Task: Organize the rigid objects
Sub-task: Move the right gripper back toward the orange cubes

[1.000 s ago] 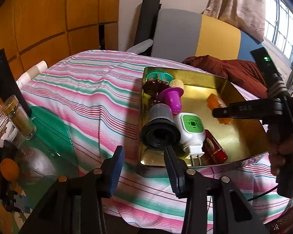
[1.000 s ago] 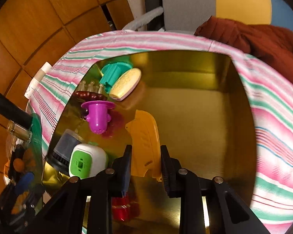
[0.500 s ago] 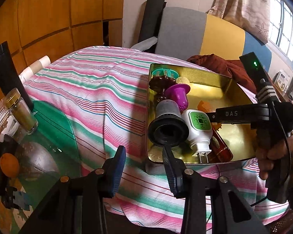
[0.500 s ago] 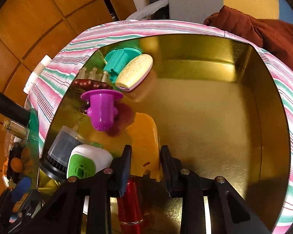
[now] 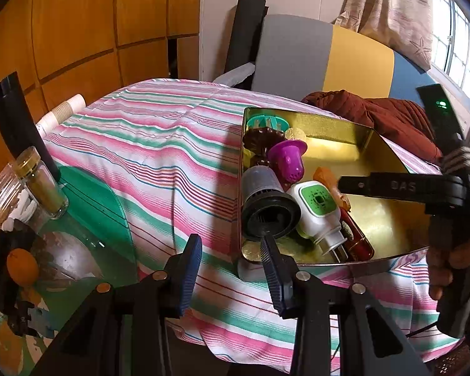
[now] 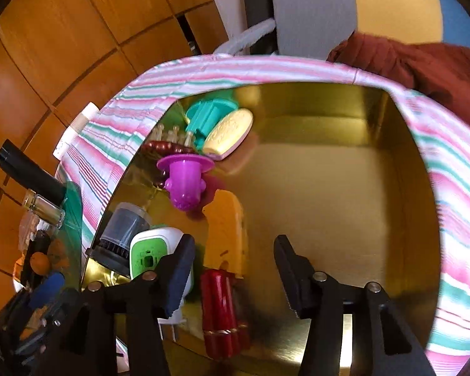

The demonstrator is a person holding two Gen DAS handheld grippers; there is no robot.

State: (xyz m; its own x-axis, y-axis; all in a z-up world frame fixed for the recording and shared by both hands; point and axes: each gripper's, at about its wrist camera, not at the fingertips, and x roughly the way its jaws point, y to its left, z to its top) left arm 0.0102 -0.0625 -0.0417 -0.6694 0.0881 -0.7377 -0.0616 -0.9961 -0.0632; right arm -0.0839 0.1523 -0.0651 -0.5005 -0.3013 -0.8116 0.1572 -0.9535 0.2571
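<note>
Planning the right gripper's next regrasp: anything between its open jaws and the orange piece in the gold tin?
Nothing visible. The right gripper, jaws open, hangs right over the orange piece in the gold tin. The red tube butts its near end; the white plug-in sits close left.

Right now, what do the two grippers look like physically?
Both are black handheld two-finger units. The left gripper has blue ribbed pads and silver pivot screws. The right gripper looks alike; the left view shows "DAS" lettering, a green LED and a thin black cable.
</note>
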